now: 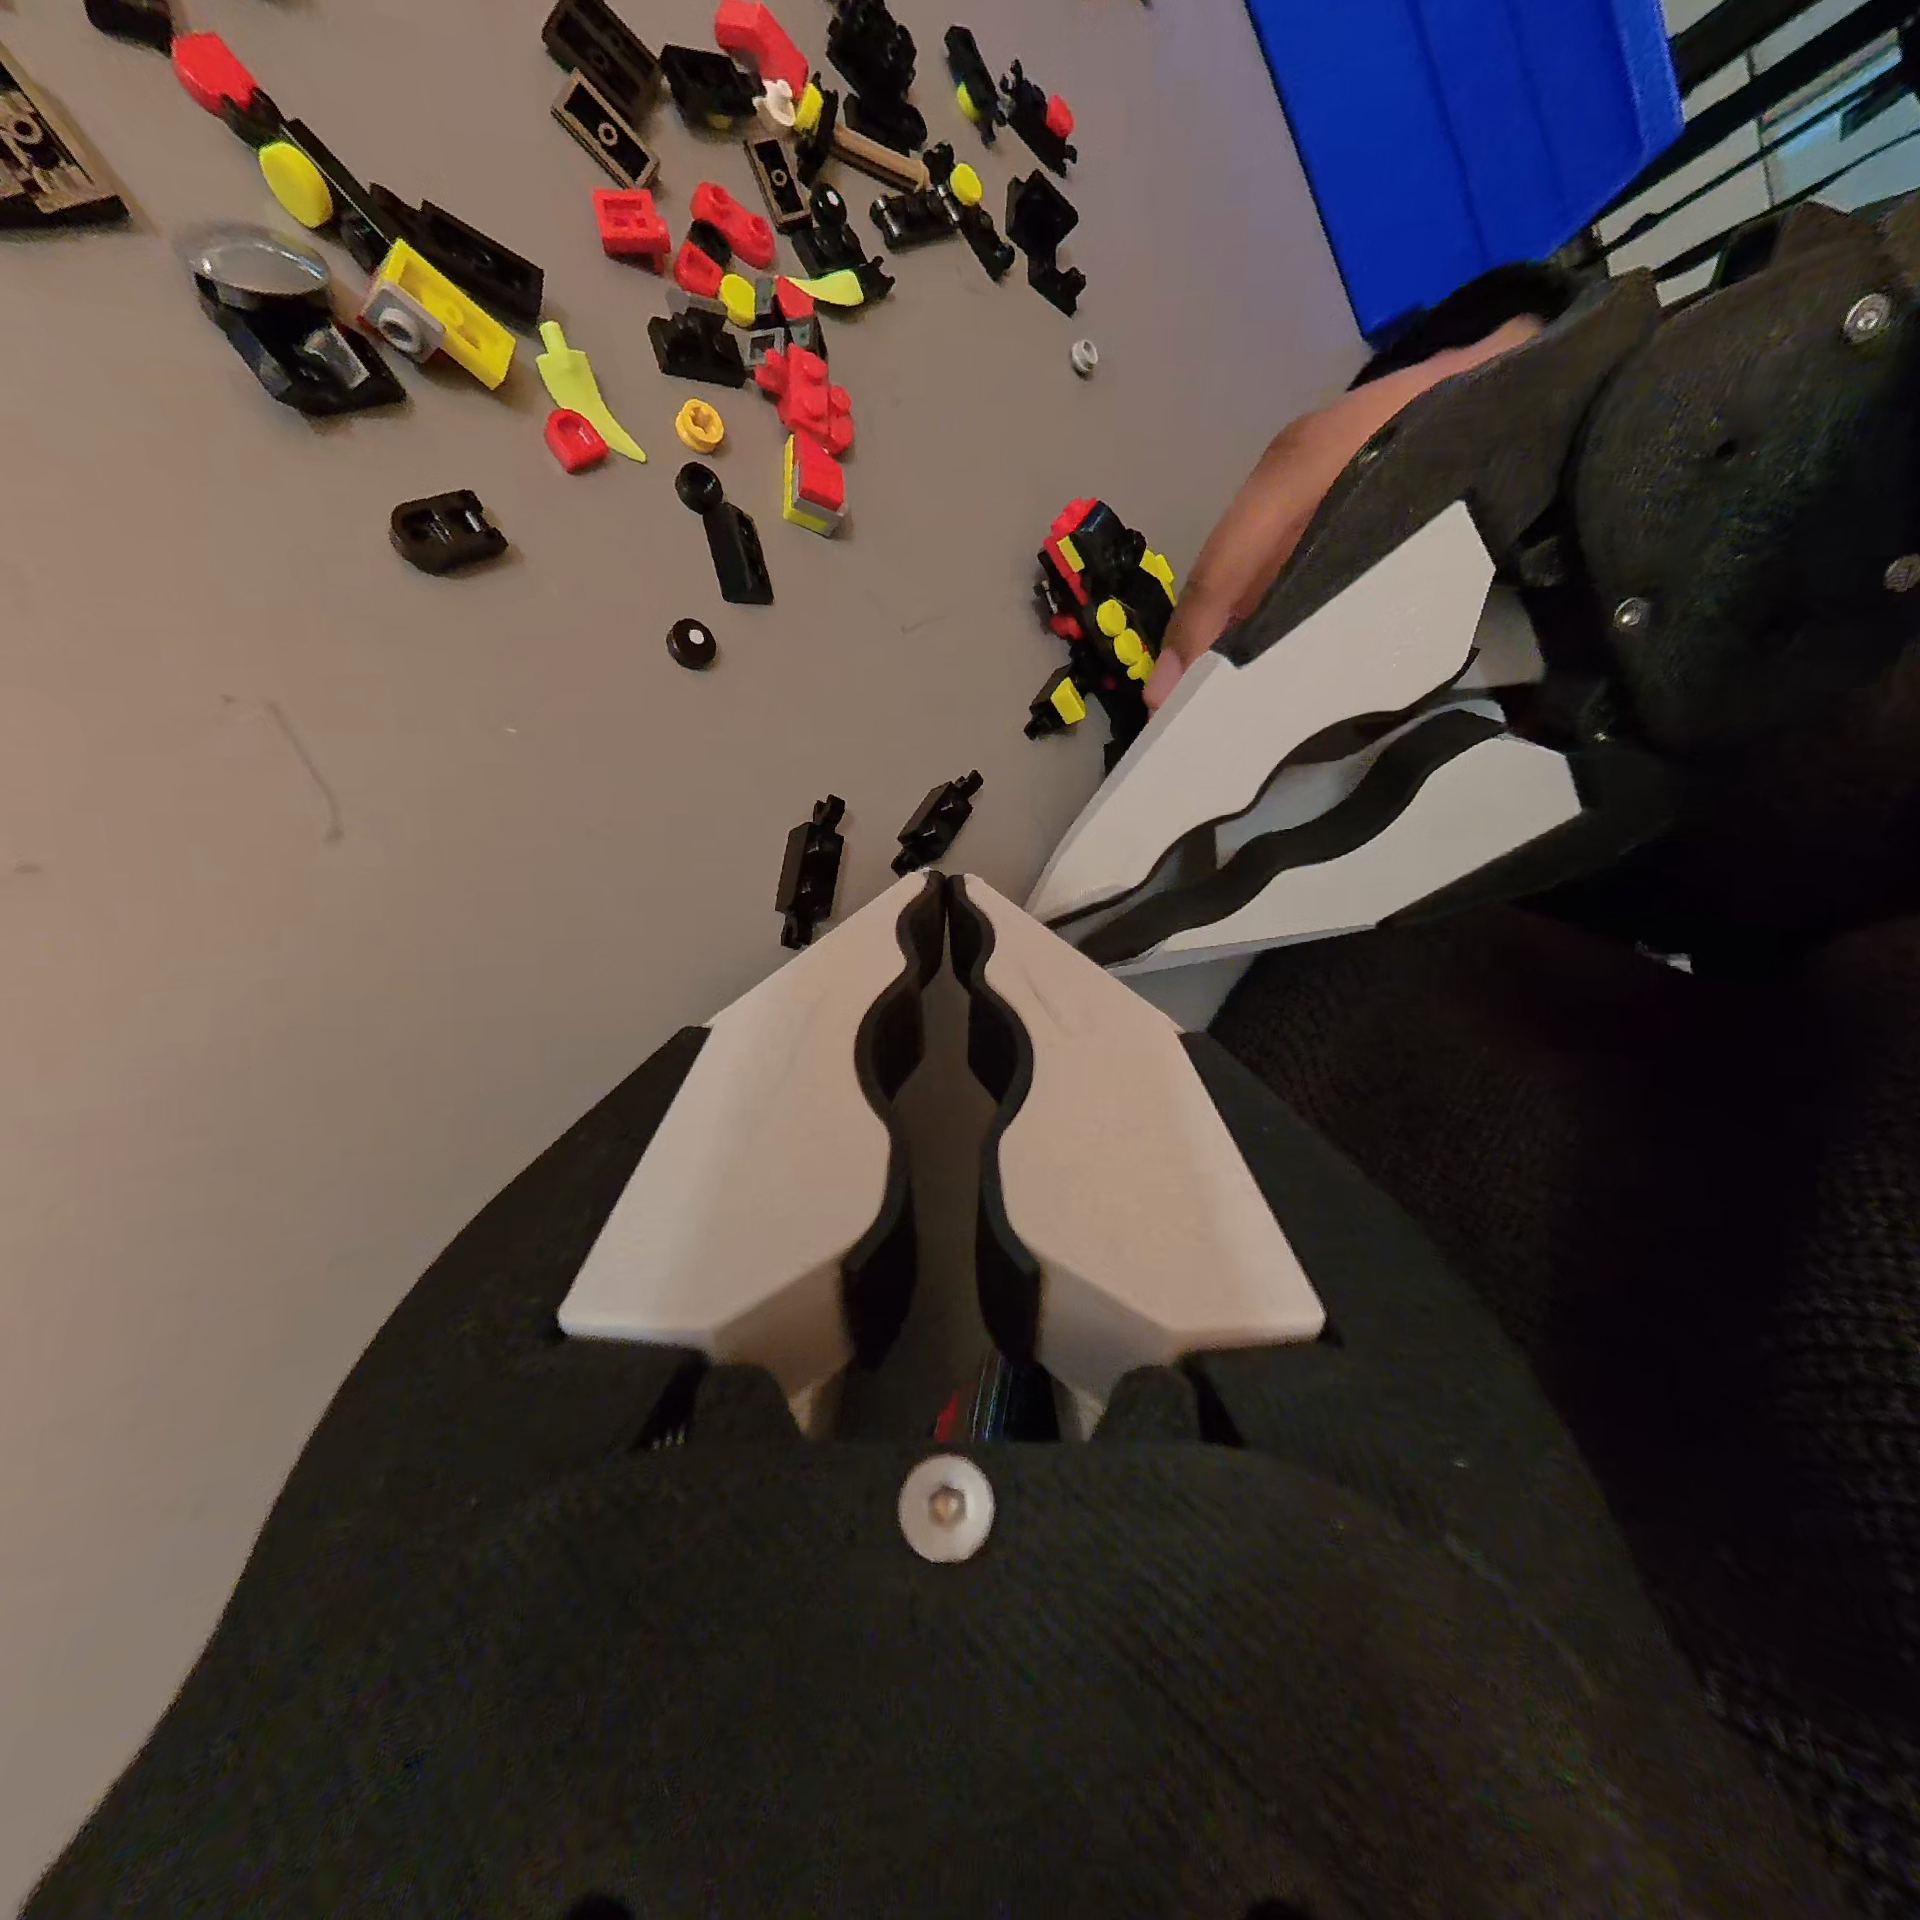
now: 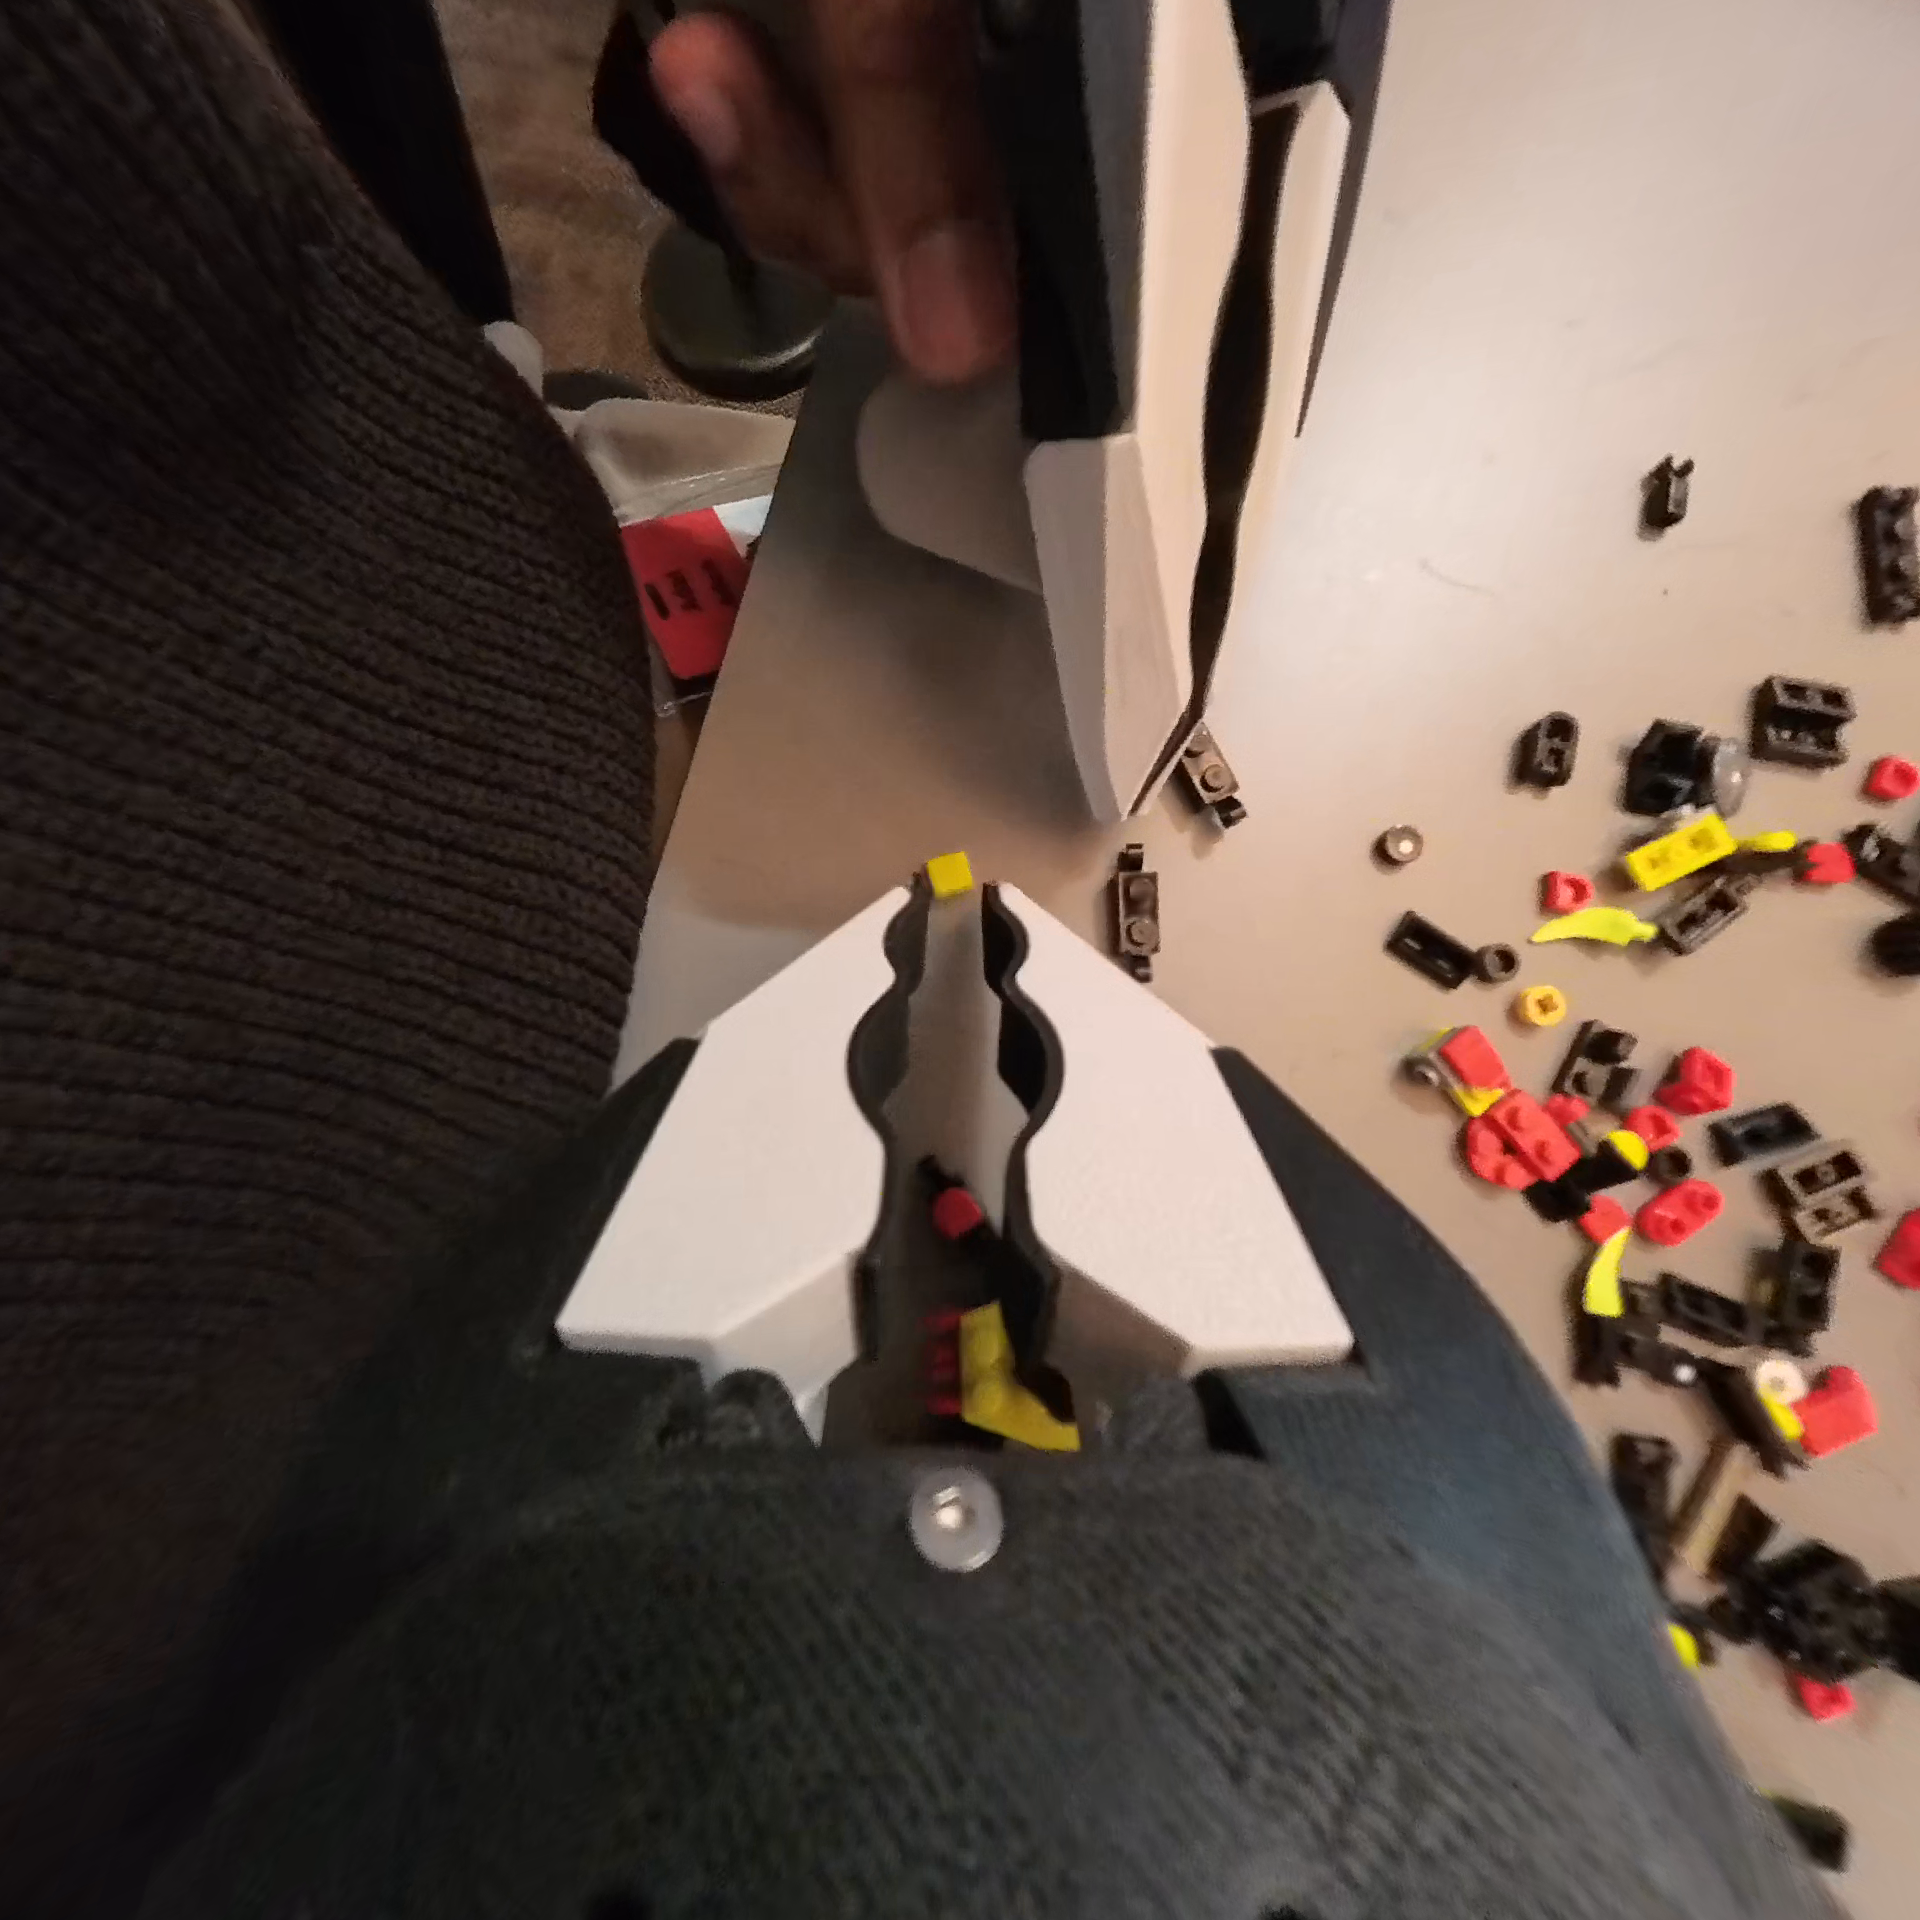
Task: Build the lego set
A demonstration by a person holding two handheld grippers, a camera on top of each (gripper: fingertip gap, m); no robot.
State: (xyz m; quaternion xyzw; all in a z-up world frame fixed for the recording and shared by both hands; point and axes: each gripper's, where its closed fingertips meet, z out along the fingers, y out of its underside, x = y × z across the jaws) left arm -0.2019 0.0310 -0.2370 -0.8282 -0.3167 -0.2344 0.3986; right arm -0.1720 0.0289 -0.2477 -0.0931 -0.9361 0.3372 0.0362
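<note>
Lego model (image 2: 987,1340), black with red and yellow pieces, inside right claw (image 2: 954,891).

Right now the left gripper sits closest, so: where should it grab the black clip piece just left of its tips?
Probably from above, pinching the black clip piece across its narrow middle: it lies flat on the table, clips jutting from its ends.
</note>
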